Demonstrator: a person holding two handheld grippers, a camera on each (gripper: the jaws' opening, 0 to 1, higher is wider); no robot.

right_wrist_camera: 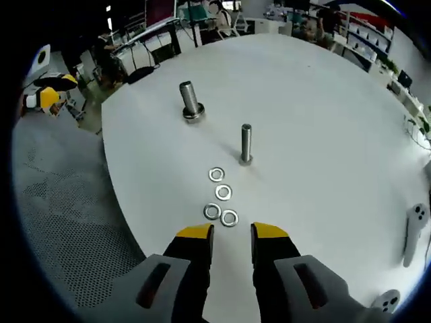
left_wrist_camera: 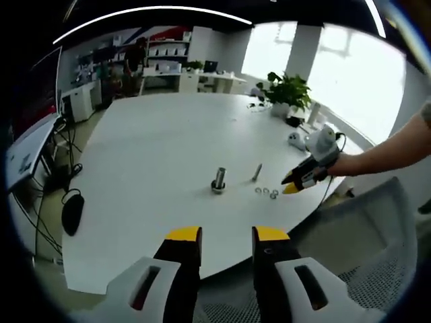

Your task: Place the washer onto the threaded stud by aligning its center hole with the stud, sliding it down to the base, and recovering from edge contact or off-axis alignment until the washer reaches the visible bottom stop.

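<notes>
both grippers look empty to me: my right gripper [right_wrist_camera: 231,234] hangs low over the table edge with its jaws slightly parted on nothing, and my left gripper [left_wrist_camera: 226,237] sits back off the table, jaws likewise apart and bare. just beyond the right tips lie four washers [right_wrist_camera: 221,194] in a loose cluster, flat on the white table [right_wrist_camera: 323,108]. past them stands the threaded stud [right_wrist_camera: 246,144], upright, no washer on it that i can see. farther out is a second, thicker stud [right_wrist_camera: 190,101] on a wide base. i judge the task not yet begun: pick, align and slide all remain. beyond are a potted plant [left_wrist_camera: 288,91], shelves, bright windows.
</notes>
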